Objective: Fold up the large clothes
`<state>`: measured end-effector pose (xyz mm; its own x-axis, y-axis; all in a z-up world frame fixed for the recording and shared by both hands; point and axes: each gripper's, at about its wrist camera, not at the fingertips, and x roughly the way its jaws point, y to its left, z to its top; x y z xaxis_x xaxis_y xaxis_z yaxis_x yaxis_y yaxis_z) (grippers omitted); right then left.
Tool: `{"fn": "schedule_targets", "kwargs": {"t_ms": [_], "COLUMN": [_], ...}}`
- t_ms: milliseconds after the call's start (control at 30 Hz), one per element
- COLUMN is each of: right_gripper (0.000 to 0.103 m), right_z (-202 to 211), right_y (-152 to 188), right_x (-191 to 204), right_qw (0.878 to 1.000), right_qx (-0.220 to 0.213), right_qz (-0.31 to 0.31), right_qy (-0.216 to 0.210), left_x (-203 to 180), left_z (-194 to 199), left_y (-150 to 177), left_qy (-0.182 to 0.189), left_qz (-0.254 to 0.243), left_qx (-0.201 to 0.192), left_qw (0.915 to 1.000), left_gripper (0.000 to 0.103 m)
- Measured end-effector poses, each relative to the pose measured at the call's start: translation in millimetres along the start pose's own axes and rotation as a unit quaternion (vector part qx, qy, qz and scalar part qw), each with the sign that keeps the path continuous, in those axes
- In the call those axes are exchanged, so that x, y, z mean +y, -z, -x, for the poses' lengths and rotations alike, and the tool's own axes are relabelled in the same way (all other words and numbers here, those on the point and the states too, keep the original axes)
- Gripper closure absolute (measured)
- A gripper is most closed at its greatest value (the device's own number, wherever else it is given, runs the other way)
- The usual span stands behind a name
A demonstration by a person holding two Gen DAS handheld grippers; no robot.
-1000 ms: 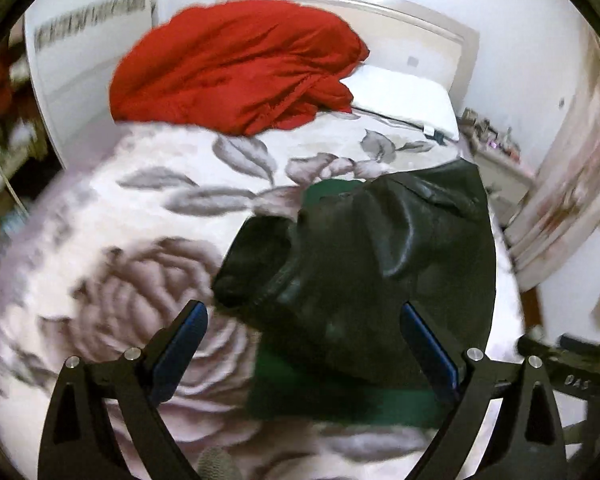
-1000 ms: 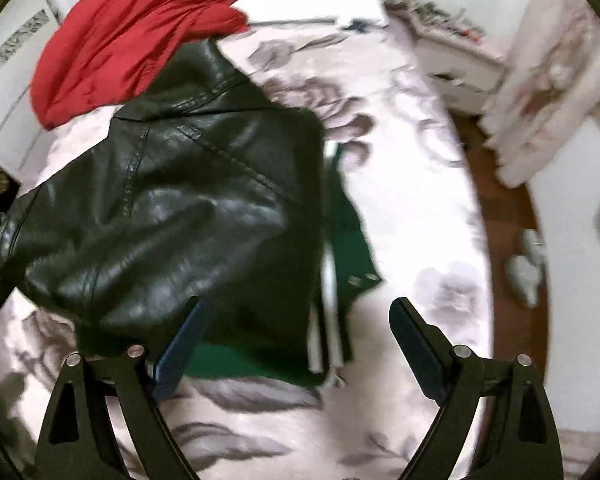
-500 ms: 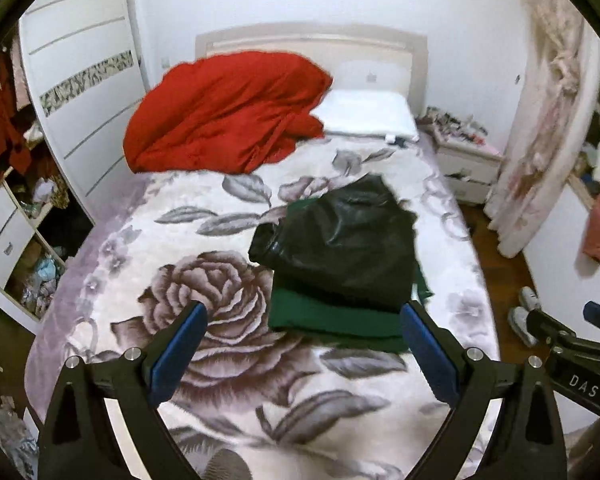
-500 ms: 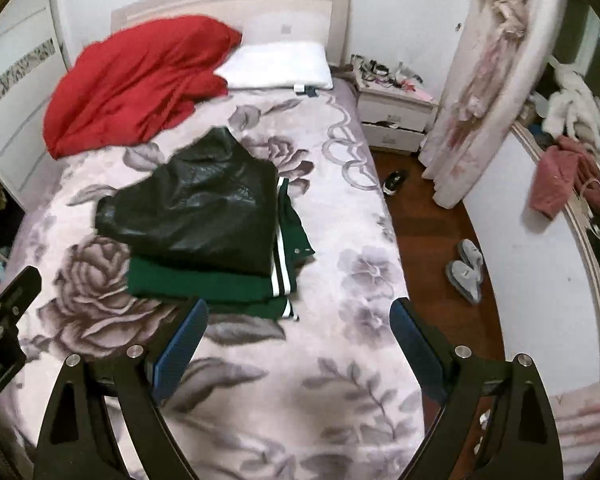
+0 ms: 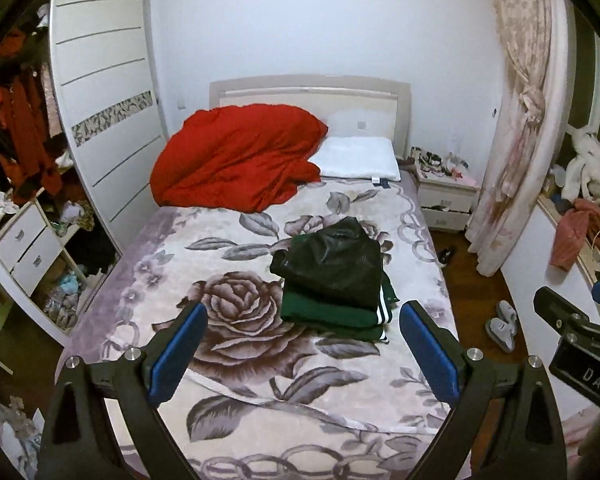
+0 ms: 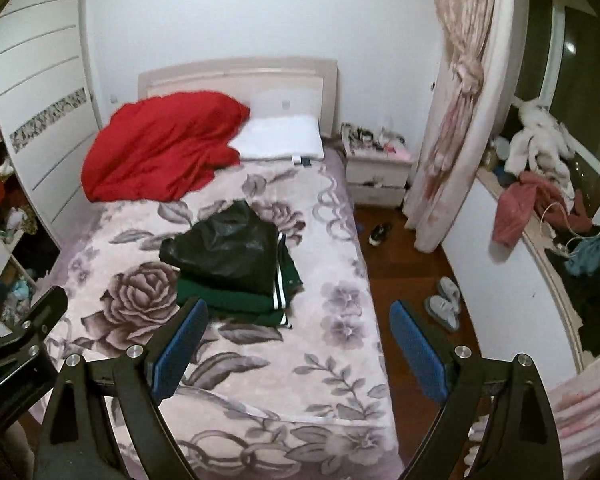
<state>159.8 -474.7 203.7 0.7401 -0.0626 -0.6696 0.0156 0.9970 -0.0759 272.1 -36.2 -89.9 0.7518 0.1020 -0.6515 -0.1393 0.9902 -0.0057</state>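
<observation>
Glossy black leather jacket [image 5: 332, 264] folded atop flat green garment [image 5: 324, 312].
On floral plush bedspread [image 5: 236, 360]; left gripper [image 5: 304, 344], right gripper [image 6: 298, 340] wide apart, empty.

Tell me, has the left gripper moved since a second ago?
Yes. The left gripper has pulled back from the black leather jacket, which now looks far smaller on the bed.

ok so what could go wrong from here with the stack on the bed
1. The black jacket sits crooked on the folded green garment, its shiny surface bulging, so it may slide off or spring open.
2. The stack lies toward the bed's right side, so a nudge could tip it to the floor.
3. Both grippers are open and off the bed; the red blanket remains unfolded.
</observation>
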Motion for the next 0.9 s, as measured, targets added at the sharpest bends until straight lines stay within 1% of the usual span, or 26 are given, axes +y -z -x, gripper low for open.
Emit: {"fn": "schedule_targets", "kwargs": {"t_ms": [100, 267, 367, 567, 700, 900], "right_gripper": [0.009, 0.009, 0.008, 0.005, 0.004, 0.003], "right_z": [32.4, 72.0, 93.0, 113.9, 118.0, 120.2], "right_y": [0.9, -2.4, -5.0, -7.9, -11.3, -11.2], "right_x": [-4.3, -8.6, -13.0, -18.4, -22.6, -24.2], "right_qw": [1.000, 1.000, 0.999, 0.999, 0.999, 0.999], "right_qx": [-0.012, -0.011, -0.023, -0.028, -0.026, -0.030], "right_qz": [0.005, 0.016, 0.018, 0.022, 0.023, 0.025], "right_qy": [-0.005, -0.018, -0.018, -0.024, -0.037, -0.033], "left_x": [-2.0, 0.7, 3.1, 2.2, 0.9, 0.6], "left_z": [22.8, 43.6, 56.1, 74.8, 83.8, 88.1], "left_y": [-1.1, -2.8, -2.1, 4.5, 6.5, 6.5], "left_qy": [-0.005, -0.007, -0.012, -0.015, -0.016, -0.015], "left_qz": [-0.003, 0.006, 0.009, 0.007, 0.007, 0.008], "left_qx": [0.001, 0.025, 0.023, 0.020, 0.010, 0.004], "left_qw": [1.0000, 0.9996, 0.9996, 0.9997, 0.9998, 0.9998], "left_gripper": [0.005, 0.005, 0.005, 0.005, 0.005, 0.005]}}
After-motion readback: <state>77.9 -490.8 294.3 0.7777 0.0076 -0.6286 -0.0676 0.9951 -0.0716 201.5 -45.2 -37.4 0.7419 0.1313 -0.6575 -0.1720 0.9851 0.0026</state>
